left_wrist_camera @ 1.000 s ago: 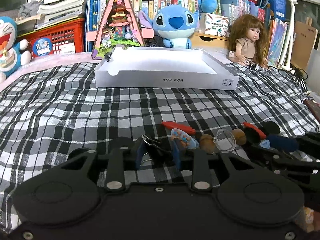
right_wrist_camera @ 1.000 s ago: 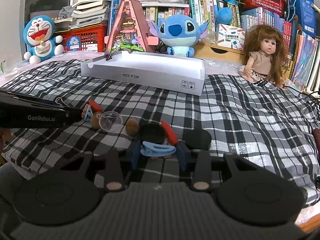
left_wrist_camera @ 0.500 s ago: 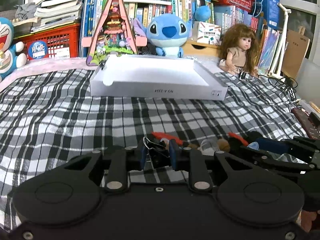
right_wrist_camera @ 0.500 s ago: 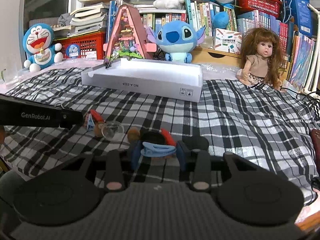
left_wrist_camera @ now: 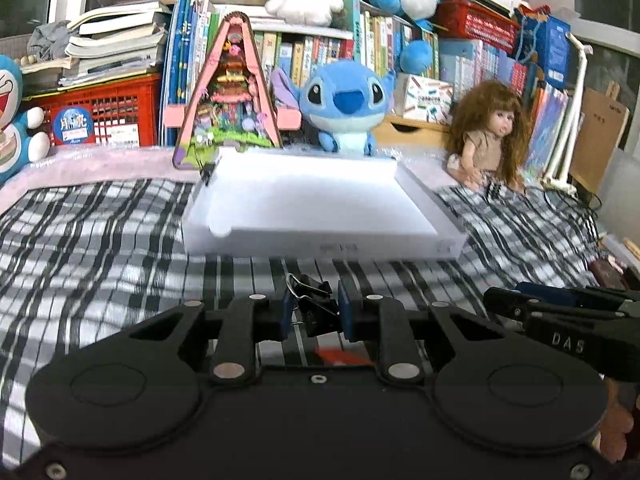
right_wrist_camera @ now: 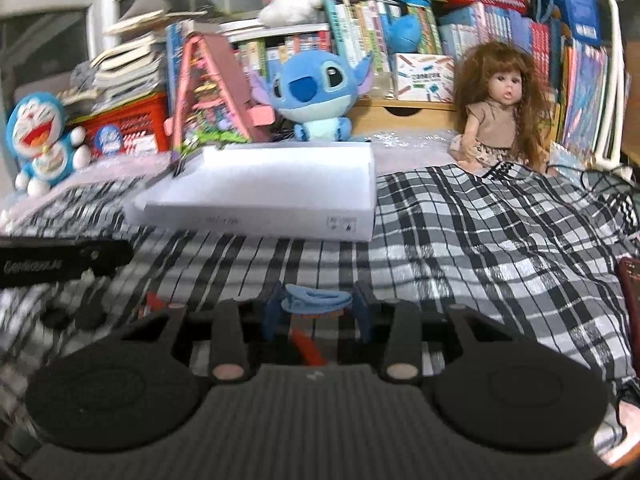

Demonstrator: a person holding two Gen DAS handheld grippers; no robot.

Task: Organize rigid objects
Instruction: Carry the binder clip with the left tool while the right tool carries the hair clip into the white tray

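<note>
A black binder clip (left_wrist_camera: 314,300) with silver wire handles was pinched between the blue pads of the left gripper (left_wrist_camera: 313,312), whose fingers stood narrow and clamped on it; the clip was held clear of the black-and-white checked cloth (left_wrist_camera: 100,240). A light blue hair clip (right_wrist_camera: 316,300) lay crosswise between the blue pads of the right gripper (right_wrist_camera: 318,310), which were closed on its two ends at a moderate width (the clip spanned the whole gap). Under each gripper a red object (right_wrist_camera: 306,346) showed on the cloth, too blurred to identify, and a few dark round pieces (right_wrist_camera: 90,314) lay on the cloth to the left in the right wrist view.

Ahead of both grippers, well apart from the held items, a shallow white box (left_wrist_camera: 320,216) sat open on the cloth, its near wall printed with small dark text that was unreadable. In the left wrist view the right gripper's black body entered from the right edge; in the right wrist view the left gripper's black body (right_wrist_camera: 64,264) entered from the left.

Behind the box stood a pink triangular toy house (left_wrist_camera: 232,100), a blue plush (left_wrist_camera: 344,104), a long-haired doll (left_wrist_camera: 490,136), a red crate (left_wrist_camera: 108,112) and shelves of books (left_wrist_camera: 320,48).
</note>
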